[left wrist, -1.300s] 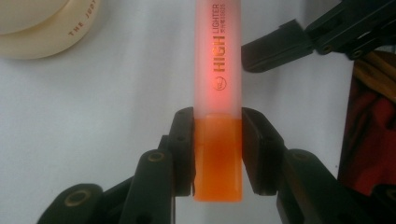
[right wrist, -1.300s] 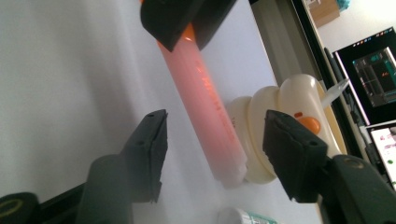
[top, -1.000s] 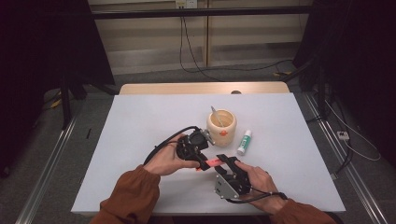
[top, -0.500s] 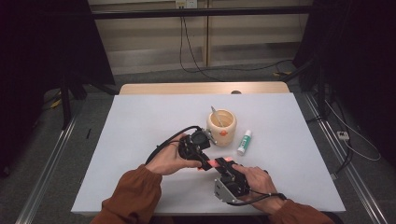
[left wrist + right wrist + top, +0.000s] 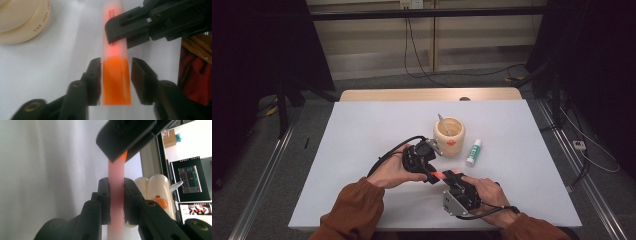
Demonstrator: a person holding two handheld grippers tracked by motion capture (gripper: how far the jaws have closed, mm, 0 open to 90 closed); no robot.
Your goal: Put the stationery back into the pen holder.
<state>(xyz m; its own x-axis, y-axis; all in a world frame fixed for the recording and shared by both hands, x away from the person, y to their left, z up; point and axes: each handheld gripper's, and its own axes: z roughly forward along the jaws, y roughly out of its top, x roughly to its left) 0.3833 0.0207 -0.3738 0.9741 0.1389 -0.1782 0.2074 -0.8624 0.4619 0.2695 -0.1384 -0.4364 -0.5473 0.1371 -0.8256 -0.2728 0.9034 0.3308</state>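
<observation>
While held level just above the worktop (image 5: 362,150), at about 5 o'clock from the cream mug (image 5: 450,136): one orange marker pen (image 5: 443,175), translucent barrel, opaque orange cap.

Left hand-held gripper (image 5: 116,75): jaws straddling the orange cap, a gap visible on one side at least; not clenched on it, released or nearly so.

Right hand-held gripper (image 5: 116,192): jaws pressed flat against the pale barrel, grasping it at mid-length.

Handling, judged: light, rigid plastic, smooth and round, so apt to roll or twist between flat pads; not fragile. Best taken square across the barrel, near the middle, cap gripped separately on its flat-sided end if pulled off along the pen's axis.

Also present: spoon-like utensil standing in the mug; glue stick (image 5: 473,152) lying at 3 o'clock of the mug, well clear of the pen.
</observation>
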